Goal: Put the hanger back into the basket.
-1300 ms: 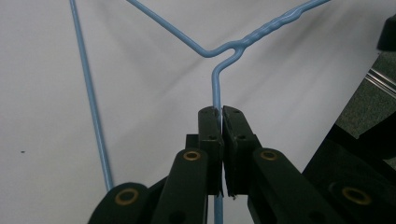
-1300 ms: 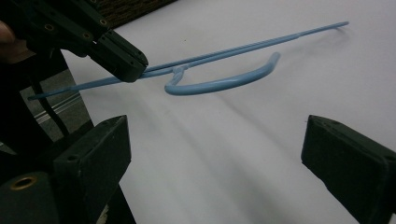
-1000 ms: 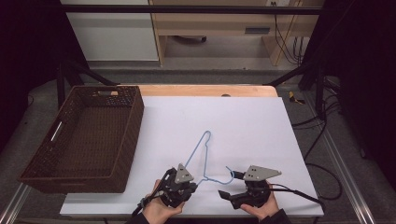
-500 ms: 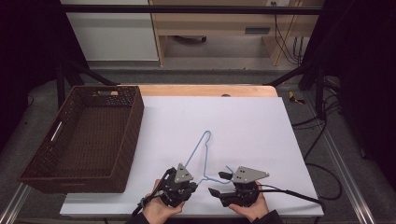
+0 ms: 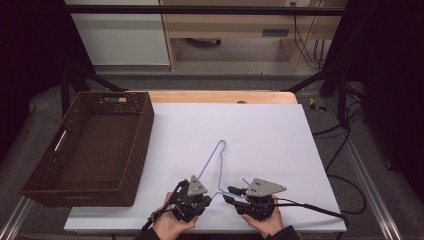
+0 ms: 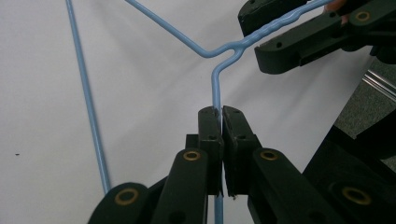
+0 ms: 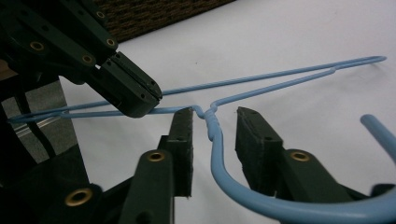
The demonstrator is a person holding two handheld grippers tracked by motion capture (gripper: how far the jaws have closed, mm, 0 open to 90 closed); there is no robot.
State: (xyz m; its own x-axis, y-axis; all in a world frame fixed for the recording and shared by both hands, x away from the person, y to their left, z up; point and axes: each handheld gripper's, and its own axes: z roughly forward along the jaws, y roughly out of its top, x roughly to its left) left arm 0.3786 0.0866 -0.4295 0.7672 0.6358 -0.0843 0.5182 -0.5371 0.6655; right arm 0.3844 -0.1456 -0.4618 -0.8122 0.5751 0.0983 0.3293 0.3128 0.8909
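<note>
A light blue wire hanger [image 5: 210, 159] lies on the white table [image 5: 270, 135], its hook end toward the near edge. My left gripper [image 5: 210, 196] is shut on the shoulder wire just beside the neck; in the left gripper view its jaws [image 6: 221, 112] pinch the blue wire [image 6: 215, 88]. My right gripper [image 5: 229, 194] points left at the twisted neck. In the right gripper view its jaws [image 7: 215, 119] straddle the twisted neck [image 7: 212, 128] and have just been closing, with a gap still on both sides. The left gripper's shut tip [image 7: 149, 100] sits right beside them.
A dark brown wicker basket [image 5: 142, 130] stands empty on the table's left side. Past the hanger, white tabletop stretches to the wooden far edge [image 5: 220, 96]. A black cable [image 5: 310, 207] trails right from the right gripper.
My right gripper has shifted left to the hanger's neck and its jaws have narrowed around it. The left gripper and the hanger have stayed put.
</note>
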